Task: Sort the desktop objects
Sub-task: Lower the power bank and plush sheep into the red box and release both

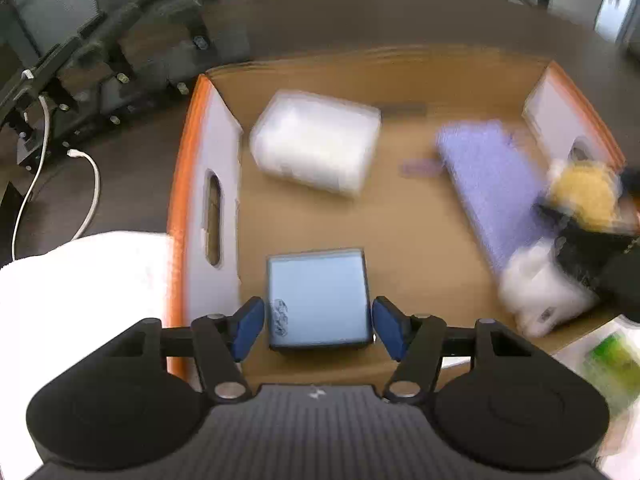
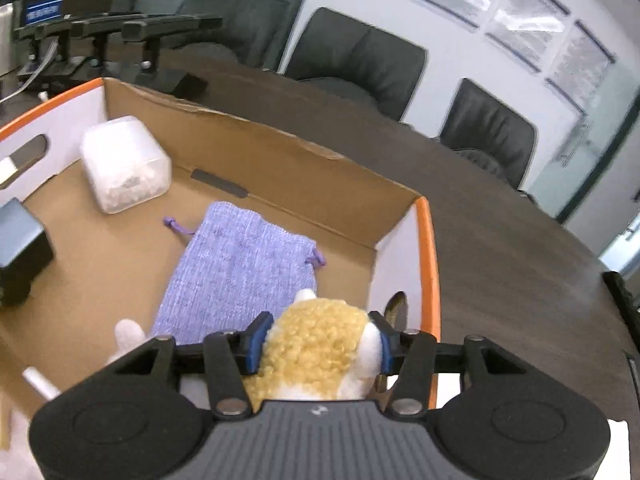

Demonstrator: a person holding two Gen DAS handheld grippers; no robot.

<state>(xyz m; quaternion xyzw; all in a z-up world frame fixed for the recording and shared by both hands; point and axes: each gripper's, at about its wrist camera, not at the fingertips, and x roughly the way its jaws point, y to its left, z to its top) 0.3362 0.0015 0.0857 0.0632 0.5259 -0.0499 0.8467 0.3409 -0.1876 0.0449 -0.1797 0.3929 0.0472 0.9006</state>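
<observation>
A cardboard carton [image 1: 180,184] with orange rims holds a white translucent container [image 1: 316,140], a purple drawstring pouch [image 1: 488,176] and a small dark box with a pale blue top [image 1: 318,296]. That box rests on the carton floor between the blue pads of my left gripper [image 1: 318,328], with a thin gap on each side, so the jaws are open. My right gripper [image 2: 320,348] is low over the carton's right end. Its pads press on a yellow and white plush toy [image 2: 316,344], just in front of the pouch [image 2: 240,264]. The toy [image 1: 584,192] looks blurred in the left wrist view.
The carton stands on a dark wooden table [image 2: 500,240] with black office chairs [image 2: 356,64] behind it. A white cloth [image 1: 80,280] lies outside the carton's left wall, near a white cable [image 1: 92,184]. A green packet [image 1: 612,364] lies at the near right.
</observation>
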